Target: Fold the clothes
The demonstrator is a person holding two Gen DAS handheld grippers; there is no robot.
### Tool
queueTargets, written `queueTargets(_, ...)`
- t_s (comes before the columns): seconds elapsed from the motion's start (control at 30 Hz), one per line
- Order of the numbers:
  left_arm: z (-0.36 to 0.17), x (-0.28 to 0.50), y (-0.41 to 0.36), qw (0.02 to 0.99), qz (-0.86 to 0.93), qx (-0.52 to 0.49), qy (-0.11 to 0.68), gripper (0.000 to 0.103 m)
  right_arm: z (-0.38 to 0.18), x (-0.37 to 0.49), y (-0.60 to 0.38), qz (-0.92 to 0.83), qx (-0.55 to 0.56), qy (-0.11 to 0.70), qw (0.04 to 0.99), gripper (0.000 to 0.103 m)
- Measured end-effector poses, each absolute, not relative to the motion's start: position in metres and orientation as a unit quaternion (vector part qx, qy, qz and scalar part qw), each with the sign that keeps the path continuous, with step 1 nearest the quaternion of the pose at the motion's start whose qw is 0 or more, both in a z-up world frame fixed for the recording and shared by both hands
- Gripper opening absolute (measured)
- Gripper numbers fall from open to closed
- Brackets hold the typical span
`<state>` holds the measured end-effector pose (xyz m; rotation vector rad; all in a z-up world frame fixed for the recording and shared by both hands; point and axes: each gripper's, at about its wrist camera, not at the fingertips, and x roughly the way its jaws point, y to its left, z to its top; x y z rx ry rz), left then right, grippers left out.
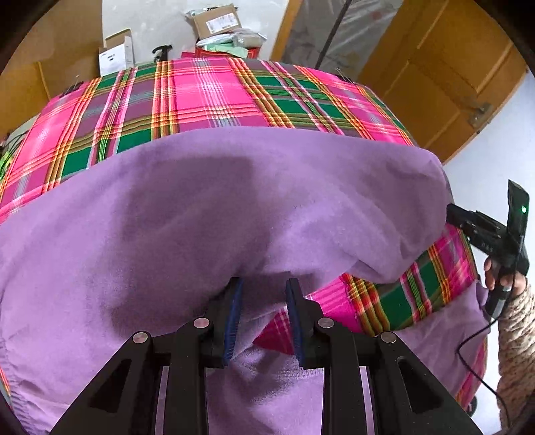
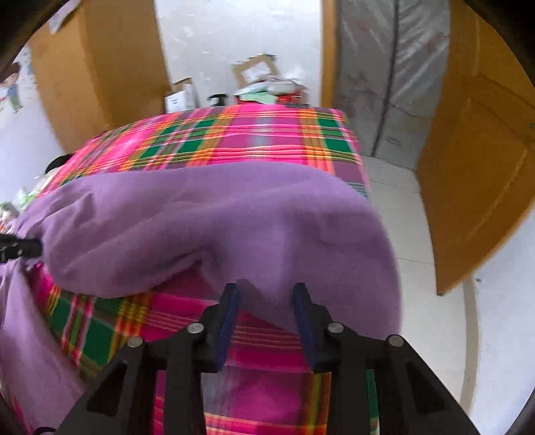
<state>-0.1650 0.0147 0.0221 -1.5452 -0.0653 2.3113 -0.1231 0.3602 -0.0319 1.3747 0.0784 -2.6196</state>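
A purple fleece garment lies across a table covered with a pink and green plaid cloth. Its near part is folded over toward the far side in a puffed fold. My left gripper stands open at the fold's lower edge, blue pads on either side of the cloth edge. My right gripper is open too, at the garment's right end, above the plaid cloth. The right gripper also shows in the left wrist view, touching the fold's right end. A hemmed purple layer hangs below.
Cardboard boxes and bags are piled behind the table against a white wall. A wooden door stands open at the right over white floor tiles. Binder clips hold the cloth at the far corners. A cable hangs from the right gripper's handle.
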Motion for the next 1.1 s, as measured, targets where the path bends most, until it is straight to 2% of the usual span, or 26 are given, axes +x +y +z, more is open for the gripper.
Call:
queueTargets(0.17,0.02,-0.171,0.012,0.173,0.817,-0.549,-0.04,0.027,-0.037,-0.129,0.344,-0.881,0.458,0.07,0.095,0.042)
queueTargets(0.2,0.02,-0.172,0.011,0.173,0.817,-0.549,-0.046,0.027,-0.037,-0.131,0.344,-0.882,0.457,0.069,0.092,0.038)
queueTargets(0.23,0.021,-0.173,0.009,0.173,0.816,-0.549,-0.051,0.027,-0.037,-0.132,0.344,-0.883,0.456,0.069,0.086,0.028)
queueTargets(0.27,0.021,-0.174,0.008,0.173,0.816,-0.549,-0.055,0.027,-0.036,-0.133,0.345,-0.884,0.455,0.072,0.079,0.003)
queueTargets(0.43,0.027,-0.174,0.006,0.173,0.82,-0.543,-0.061,0.028,-0.022,-0.128,0.348,-0.9,0.425,0.092,0.044,0.004)
queueTargets(0.6,0.029,-0.175,0.007,0.18,0.82,-0.539,-0.068,0.027,0.007,-0.121,0.367,-0.921,0.383,0.075,0.004,0.003)
queueTargets(0.9,0.031,-0.17,-0.008,0.185,0.819,-0.537,-0.082,0.028,-0.023,-0.146,0.366,-0.892,0.446,0.072,-0.026,0.004)
queueTargets(1.1,0.045,-0.146,-0.054,0.149,0.833,-0.522,-0.11,0.027,-0.004,-0.13,0.36,-0.892,0.443,0.073,-0.043,0.005)
